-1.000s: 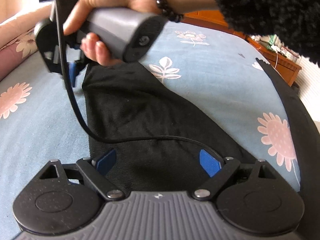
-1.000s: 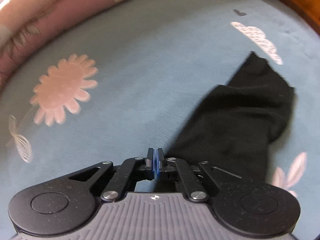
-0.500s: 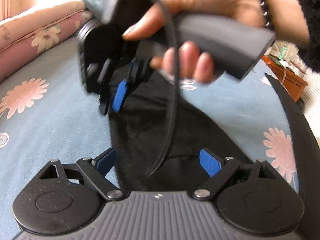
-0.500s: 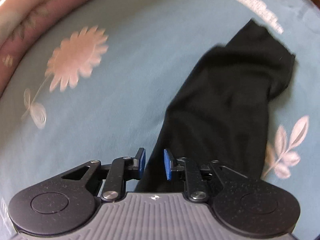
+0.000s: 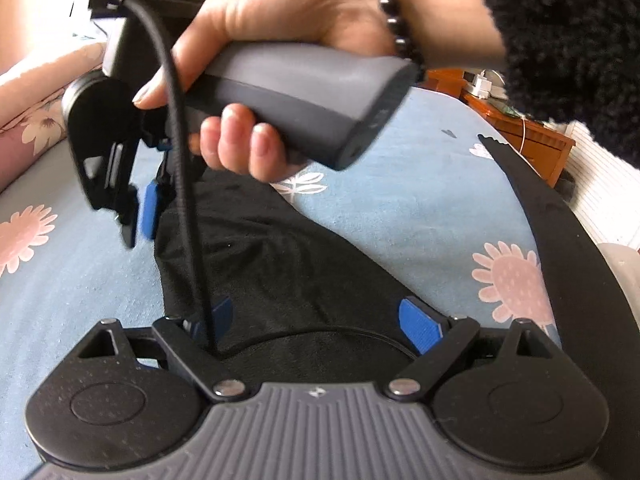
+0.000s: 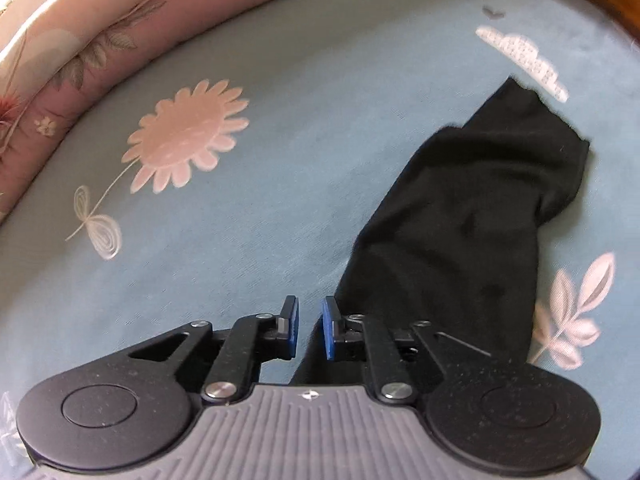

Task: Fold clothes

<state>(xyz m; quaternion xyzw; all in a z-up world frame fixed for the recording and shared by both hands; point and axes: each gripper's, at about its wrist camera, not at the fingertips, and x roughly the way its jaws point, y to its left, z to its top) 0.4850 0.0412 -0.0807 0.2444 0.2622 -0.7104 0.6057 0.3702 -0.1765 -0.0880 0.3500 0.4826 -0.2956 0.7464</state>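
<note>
since a second ago the right gripper (image 6: 310,328) has parted its pads and let go. left view: left gripper (image 5: 320,318) spread wide over the black garment (image 5: 280,264). right view: garment flat on the floral sheet (image 6: 280,160).

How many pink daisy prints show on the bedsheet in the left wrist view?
2: one pink daisy at the left edge, another pink daisy right of the black garment. Others may be hidden.

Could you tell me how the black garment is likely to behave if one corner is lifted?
The black garment would probably drape limply: it lies flat with soft creases. It looks thin, so likely light. On the blue sheet it may drag and bunch rather than slide whole.
</note>
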